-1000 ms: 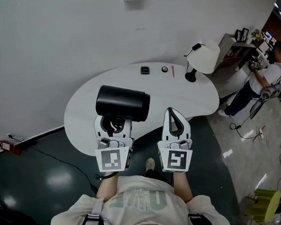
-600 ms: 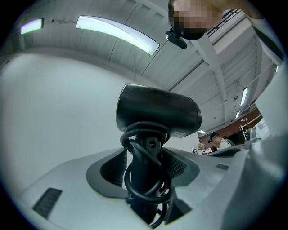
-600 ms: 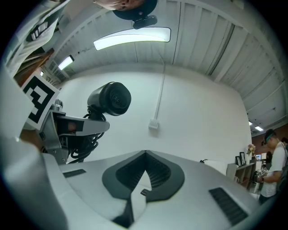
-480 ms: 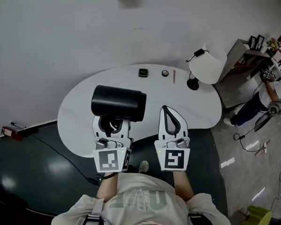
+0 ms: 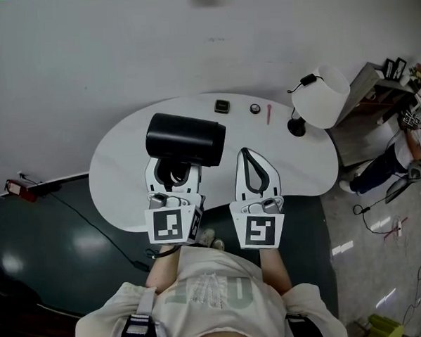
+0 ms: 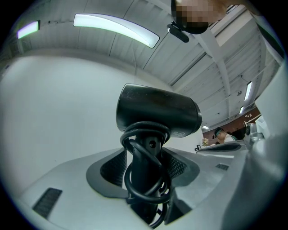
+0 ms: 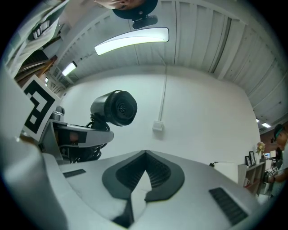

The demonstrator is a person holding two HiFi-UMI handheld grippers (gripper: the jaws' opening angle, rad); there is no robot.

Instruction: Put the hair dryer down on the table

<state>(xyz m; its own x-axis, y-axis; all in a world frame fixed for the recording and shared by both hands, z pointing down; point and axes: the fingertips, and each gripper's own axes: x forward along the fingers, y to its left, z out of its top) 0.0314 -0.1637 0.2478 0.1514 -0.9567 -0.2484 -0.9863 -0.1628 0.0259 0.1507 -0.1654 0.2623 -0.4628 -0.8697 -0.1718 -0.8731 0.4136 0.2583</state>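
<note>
1. The black, barrel-bodied plastic hair dryer [image 5: 186,139] stands upright above the left gripper [image 5: 172,175], whose fingers are clamped on its handle. Its black cord [image 6: 146,179] is coiled round the handle between them. It hangs over the white kidney-shaped table [image 5: 119,162].
2. It looks rigid and smooth-shelled, and probably top-heavy, with the barrel above the grip. The handle is the sound hold, though the springy cord loops may slip under the pads.
3. The right gripper [image 5: 249,159], just beside the left fingers, has its fingers together on nothing.
4. No container shows. Beyond the fingertips lie a small black square object [image 5: 222,106], a small round dark item [image 5: 255,108], a thin pink stick [image 5: 269,114] and a white-shaded desk lamp [image 5: 331,87].
</note>
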